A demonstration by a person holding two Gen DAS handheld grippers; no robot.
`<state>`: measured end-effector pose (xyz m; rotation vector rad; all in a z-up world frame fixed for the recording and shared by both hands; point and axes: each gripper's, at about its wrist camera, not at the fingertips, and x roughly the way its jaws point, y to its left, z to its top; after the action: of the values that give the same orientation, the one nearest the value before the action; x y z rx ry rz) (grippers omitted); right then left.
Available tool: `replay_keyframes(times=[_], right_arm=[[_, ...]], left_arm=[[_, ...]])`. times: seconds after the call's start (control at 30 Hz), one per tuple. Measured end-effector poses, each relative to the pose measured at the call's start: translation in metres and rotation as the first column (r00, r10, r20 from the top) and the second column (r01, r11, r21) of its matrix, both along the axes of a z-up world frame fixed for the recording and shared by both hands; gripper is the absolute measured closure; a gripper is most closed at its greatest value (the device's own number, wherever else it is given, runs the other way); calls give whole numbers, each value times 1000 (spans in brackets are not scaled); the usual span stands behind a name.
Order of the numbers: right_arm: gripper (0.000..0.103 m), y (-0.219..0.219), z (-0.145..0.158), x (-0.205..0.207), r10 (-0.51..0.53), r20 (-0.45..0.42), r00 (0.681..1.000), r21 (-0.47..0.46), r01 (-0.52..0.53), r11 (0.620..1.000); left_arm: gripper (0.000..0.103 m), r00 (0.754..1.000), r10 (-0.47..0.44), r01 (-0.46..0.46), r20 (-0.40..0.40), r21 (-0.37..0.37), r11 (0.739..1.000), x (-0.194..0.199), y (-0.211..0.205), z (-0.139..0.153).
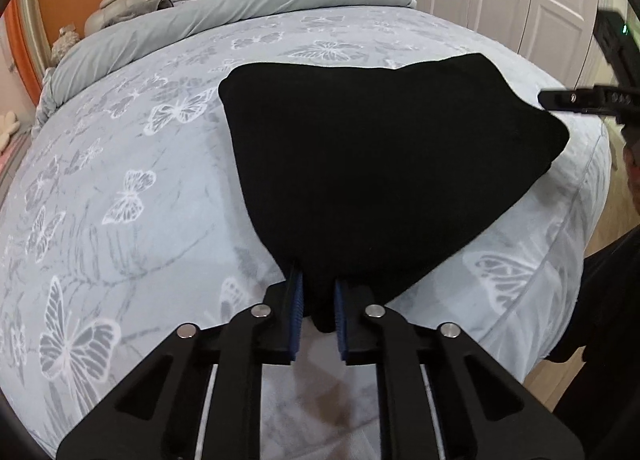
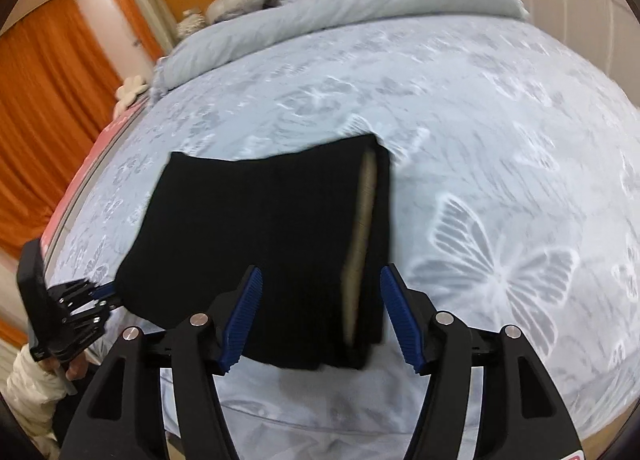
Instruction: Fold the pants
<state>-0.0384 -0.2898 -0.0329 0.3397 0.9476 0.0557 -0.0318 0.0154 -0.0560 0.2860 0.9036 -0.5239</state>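
Black soft folded pants (image 1: 380,163) look floppy; the left hand-held gripper (image 1: 319,300) pinches their near corner, while the right hand-held gripper (image 2: 320,316) gapes around the other corner.

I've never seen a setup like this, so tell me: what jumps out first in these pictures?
The black pants, folded into a dark slab, stand out against the pale blue butterfly-print bedspread near the bed's foot. The left gripper pinches one corner of them between its blue pads, while the right gripper straddles the other end with jaws open, not pressing. Orange curtains glow at the left in the right wrist view.
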Motion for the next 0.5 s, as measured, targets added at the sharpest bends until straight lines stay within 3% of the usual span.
replay_keyframes(times=[0.1, 0.17, 0.27, 0.43, 0.47, 0.5], right_arm=[[42, -31, -17, -22, -80, -45, 996, 149, 86, 985], [42, -37, -23, -31, -101, -60, 993, 164, 110, 980], [42, -22, -21, -40, -42, -40, 998, 93, 46, 995], [45, 24, -30, -36, 68, -53, 996, -175, -76, 982], [54, 30, -38, -29, 88, -74, 993, -174, -100, 980], [102, 35, -44, -21, 115, -101, 988, -163, -131, 978]], left_arm=[[95, 1000, 1, -1, 13, -19, 1000, -11, 7, 8], [96, 1000, 6, -6, 13, -18, 1000, -14, 8, 8], [96, 1000, 10, -10, 10, -1, 1000, -14, 5, 5], [96, 1000, 29, -29, -1, -9, 1000, -7, 2, 5], [96, 1000, 29, -29, 0, 0, 1000, -7, 1, 4], [96, 1000, 30, -30, 2, 5, 1000, -7, 0, 3]])
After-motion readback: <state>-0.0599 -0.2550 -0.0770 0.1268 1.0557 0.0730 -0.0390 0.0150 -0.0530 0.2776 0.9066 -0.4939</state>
